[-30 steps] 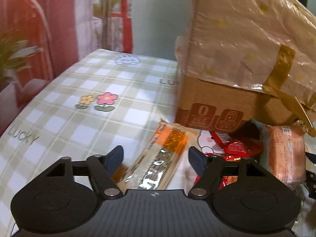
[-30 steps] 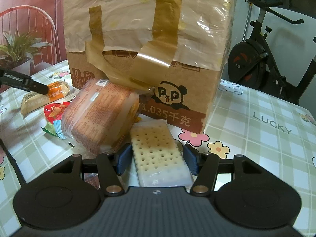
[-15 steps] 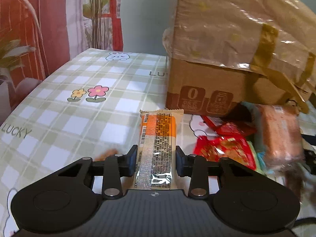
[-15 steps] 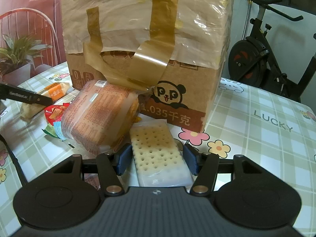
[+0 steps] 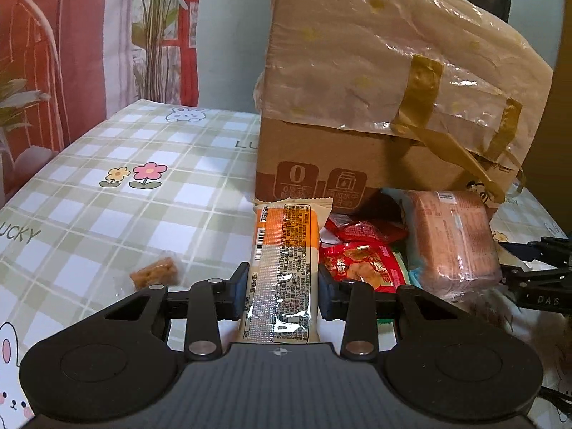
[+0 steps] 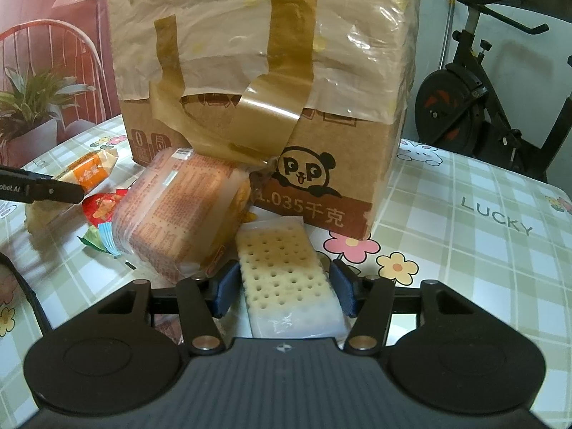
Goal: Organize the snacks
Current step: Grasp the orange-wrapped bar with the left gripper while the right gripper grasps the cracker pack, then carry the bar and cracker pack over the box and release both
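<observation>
The long orange-and-cream foil-wrapped snack bar (image 5: 282, 268) lay straight ahead of the left gripper (image 5: 282, 287), its long axis running along the gripper's pointing line toward the tape-patched cardboard box (image 5: 375, 114) near the far edge of the green checked tablecloth (image 5: 107, 196). Both blue pads (image 5: 237, 293) pressed its sides, so the bar was pinched at its near end. The left hand was plainly the one serving it. The right gripper (image 6: 284, 287) straddled a pale, hole-dotted cracker packet (image 6: 286, 279), which also lay lengthwise between the jaws, apparently gripped, beside a clear-wrapped orange biscuit pack (image 6: 178, 214).

A second earlier the left jaws stood wide with the bar lying askew across them. They had since been closing onto it, and the bar had come square. The right side looked unchanged.
</observation>
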